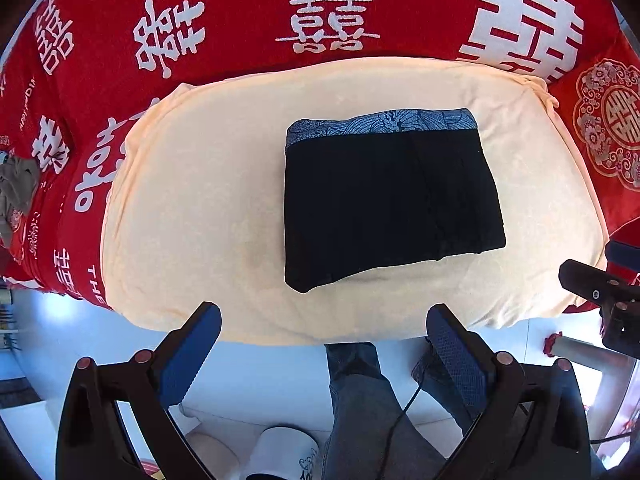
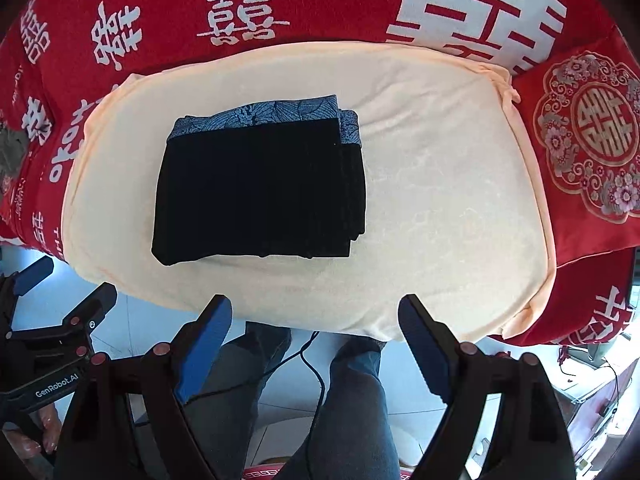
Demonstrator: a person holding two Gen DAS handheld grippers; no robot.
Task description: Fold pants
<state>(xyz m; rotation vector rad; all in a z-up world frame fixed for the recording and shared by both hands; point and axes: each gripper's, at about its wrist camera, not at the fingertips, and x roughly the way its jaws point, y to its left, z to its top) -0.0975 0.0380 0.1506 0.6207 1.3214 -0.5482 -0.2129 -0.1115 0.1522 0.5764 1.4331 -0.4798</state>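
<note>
The black pants lie folded into a compact rectangle on a cream blanket, with a blue patterned waistband along the far edge. They also show in the right wrist view. My left gripper is open and empty, held back above the blanket's near edge, clear of the pants. My right gripper is open and empty, also held back at the near edge. The left gripper appears at the left edge of the right wrist view.
The blanket covers a red bedspread with white characters. A red embroidered cushion lies at the right. A grey cloth sits at the far left. The person's jeans-clad legs and a cable stand below the bed edge.
</note>
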